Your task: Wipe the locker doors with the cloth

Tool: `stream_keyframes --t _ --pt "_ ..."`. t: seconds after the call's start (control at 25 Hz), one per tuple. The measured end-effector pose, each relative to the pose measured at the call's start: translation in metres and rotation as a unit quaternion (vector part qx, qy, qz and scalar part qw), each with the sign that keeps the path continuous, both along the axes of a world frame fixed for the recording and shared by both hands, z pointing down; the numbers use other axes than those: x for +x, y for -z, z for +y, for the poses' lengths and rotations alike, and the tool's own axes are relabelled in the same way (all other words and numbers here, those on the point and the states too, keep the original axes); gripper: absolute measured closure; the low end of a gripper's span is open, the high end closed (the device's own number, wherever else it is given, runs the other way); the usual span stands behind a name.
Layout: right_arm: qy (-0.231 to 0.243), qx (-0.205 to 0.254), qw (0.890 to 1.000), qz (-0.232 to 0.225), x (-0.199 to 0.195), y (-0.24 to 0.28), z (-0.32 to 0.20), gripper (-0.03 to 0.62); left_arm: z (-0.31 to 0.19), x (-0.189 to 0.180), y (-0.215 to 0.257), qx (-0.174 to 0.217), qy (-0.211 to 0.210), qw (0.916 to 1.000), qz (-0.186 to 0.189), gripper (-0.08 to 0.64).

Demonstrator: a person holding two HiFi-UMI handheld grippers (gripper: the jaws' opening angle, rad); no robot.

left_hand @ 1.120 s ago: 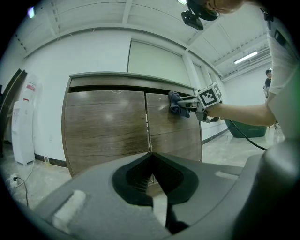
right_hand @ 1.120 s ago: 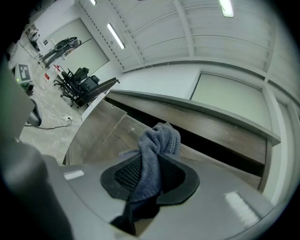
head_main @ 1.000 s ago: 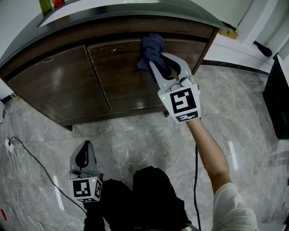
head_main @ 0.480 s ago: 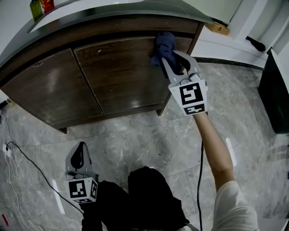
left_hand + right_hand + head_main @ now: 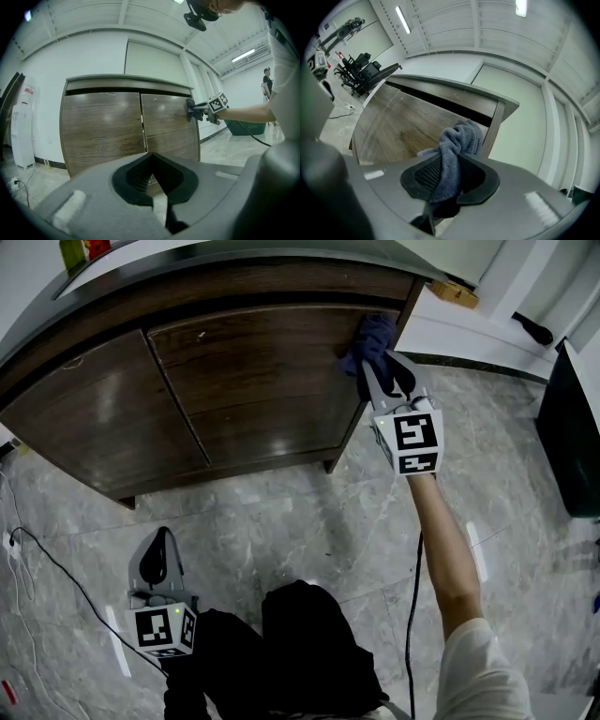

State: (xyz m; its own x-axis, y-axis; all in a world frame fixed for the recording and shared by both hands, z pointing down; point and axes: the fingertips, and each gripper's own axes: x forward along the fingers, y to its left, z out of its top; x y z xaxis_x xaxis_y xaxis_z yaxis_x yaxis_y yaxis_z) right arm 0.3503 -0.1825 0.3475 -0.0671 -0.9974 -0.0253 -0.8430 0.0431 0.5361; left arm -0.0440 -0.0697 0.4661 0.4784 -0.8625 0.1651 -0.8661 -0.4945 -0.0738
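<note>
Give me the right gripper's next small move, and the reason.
Probably lower the right gripper slightly and sweep it left. Its jaws are shut on the cloth, which presses on the right door at its top right corner, beside the cabinet edge. Little door lies beyond it, while the wood below and to the left is open to wipe.

We found a grey marbled tile floor (image 5: 281,521) bearing everything. On it stood the brown wooden locker (image 5: 94,418), raised on short feet, its two doors (image 5: 272,381) shut. A thin black cable (image 5: 84,596) trailed over the tiles at the left, apart from the locker's front. At the right edge a dark boxy thing (image 5: 574,442) rested on the floor; we could not tell what it was.
</note>
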Motion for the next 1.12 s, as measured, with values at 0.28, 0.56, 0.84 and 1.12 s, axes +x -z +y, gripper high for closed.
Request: stream_keyframes --t 0.28,0.56,0.84,1.12 --pt "0.004 -0.006 0.999 -0.031 -0.017 -0.031 -0.003 0.499 0.0 -0.005 0.001 0.004 0.002 1.0 -0.001 0.561" --pt "0.016 0.011 0.997 -0.069 -0.055 -0.039 -0.011 0.499 -0.001 -0.013 -0.002 0.004 0.005 1.0 0.001 0.561" --pt "0.037 0.015 0.996 -0.08 -0.093 -0.043 -0.019 0.499 -0.001 -0.023 -0.003 0.004 0.01 0.9999 0.007 0.561" --pt "0.066 0.016 0.994 -0.081 -0.142 -0.041 -0.026 0.5 -0.001 -0.033 -0.003 0.006 0.016 0.9998 0.011 0.561"
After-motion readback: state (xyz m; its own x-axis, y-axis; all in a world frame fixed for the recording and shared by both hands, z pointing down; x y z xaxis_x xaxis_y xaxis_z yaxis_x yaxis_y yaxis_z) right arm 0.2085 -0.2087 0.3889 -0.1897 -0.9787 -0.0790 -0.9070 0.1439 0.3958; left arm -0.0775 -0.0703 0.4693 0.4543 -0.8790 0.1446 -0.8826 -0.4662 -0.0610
